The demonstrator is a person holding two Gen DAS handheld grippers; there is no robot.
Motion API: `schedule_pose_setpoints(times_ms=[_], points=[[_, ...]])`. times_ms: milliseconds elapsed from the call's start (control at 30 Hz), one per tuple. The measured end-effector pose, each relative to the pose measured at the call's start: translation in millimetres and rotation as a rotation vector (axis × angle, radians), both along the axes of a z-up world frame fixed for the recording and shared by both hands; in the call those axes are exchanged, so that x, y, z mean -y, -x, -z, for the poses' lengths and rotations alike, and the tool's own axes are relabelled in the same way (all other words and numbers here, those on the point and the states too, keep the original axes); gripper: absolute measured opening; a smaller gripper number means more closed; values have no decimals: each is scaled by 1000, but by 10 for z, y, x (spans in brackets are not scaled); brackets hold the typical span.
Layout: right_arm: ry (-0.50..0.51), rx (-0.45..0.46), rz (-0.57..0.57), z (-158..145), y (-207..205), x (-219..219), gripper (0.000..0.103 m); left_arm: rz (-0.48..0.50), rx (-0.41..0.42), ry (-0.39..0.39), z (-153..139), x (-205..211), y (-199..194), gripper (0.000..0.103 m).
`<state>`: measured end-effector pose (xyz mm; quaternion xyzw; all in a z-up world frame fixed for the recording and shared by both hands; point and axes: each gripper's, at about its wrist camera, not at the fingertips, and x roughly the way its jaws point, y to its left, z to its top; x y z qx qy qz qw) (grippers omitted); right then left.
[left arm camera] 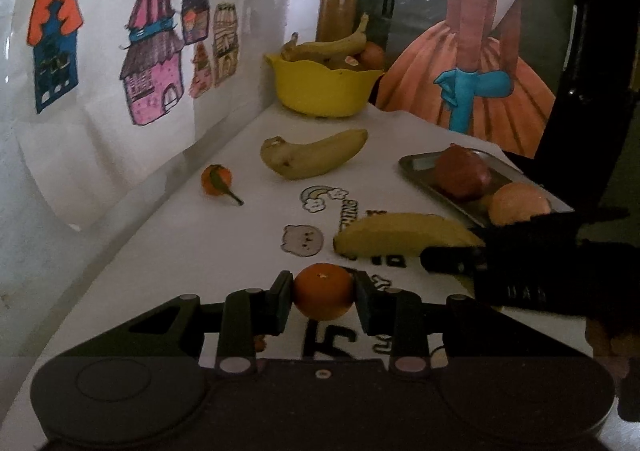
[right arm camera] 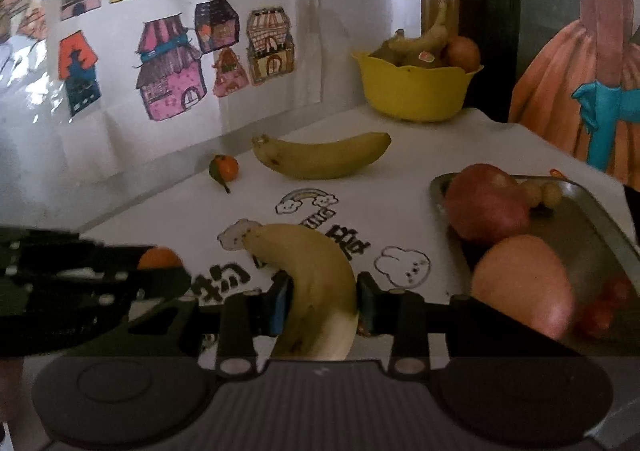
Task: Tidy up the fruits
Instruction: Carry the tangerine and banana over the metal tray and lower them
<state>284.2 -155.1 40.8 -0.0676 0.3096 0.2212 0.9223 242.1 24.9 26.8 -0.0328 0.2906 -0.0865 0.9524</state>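
Observation:
My left gripper (left arm camera: 323, 297) is shut on a small orange (left arm camera: 323, 291), low over the white table. My right gripper (right arm camera: 322, 303) is shut on a yellow banana (right arm camera: 316, 283); that banana also shows in the left wrist view (left arm camera: 404, 237). The left gripper with its orange (right arm camera: 160, 257) shows at the left of the right wrist view. A second banana (left arm camera: 314, 159) (right arm camera: 324, 159) and a small leafed tangerine (left arm camera: 216, 179) (right arm camera: 225, 167) lie farther back on the table. A yellow bowl (left arm camera: 324, 91) (right arm camera: 412, 95) at the back holds bananas and a round fruit.
A metal tray (left arm camera: 420, 163) (right arm camera: 600, 219) at the right holds a red apple (left arm camera: 462, 173) (right arm camera: 486, 205), a pale orange fruit (left arm camera: 518, 205) (right arm camera: 524, 287), grapes and small red fruits. A wall with house drawings (left arm camera: 152, 59) borders the table's left side. A framed painting stands behind.

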Motion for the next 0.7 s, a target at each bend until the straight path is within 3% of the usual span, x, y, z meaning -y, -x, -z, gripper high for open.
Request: schedule_pose_setpoints(times_ms=[233,600,700], points=[[47,52,-15,-2,267,119,39,20,8,-7,-30,146,57,35],[193,273,-27,-36,761,253,39,37,42,13,-137,340,69,35],[183,306,-7,-82,844,341,39,39,52,30,-174,407,49,35]])
